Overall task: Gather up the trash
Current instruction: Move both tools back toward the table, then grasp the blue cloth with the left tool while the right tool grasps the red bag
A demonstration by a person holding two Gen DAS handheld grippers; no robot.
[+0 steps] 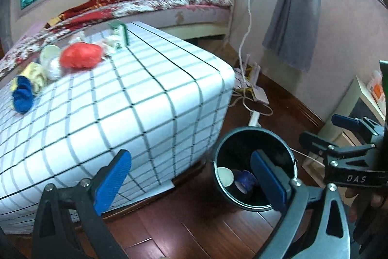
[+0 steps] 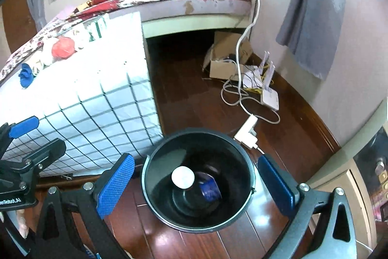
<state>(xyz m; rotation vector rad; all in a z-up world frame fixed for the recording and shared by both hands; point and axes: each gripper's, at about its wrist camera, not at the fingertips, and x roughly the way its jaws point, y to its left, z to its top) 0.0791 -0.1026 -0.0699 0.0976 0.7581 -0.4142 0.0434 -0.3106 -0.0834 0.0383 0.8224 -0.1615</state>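
Black bin point(image 2: 198, 186), red wad point(image 1: 81, 55), blue-padded tongs point(image 2: 196, 182), grid-checked white cloth point(image 1: 135, 98).

Left gripper point(image 1: 191, 182): jaws spread wide, its blue-padded fingers point(image 1: 112, 180) angled outward from black linkage arms, nothing held between them, tool pointed forward and tilted downward. Right gripper point(image 2: 196, 182): jaws likewise wide apart, blue pads facing inward, nothing clamped, tool aimed steeply downward. The two tools are held side by side, each appearing at the edge of the other's view, the left one seen at the right wrist camera's left edge, the right one at the left wrist camera's right edge.
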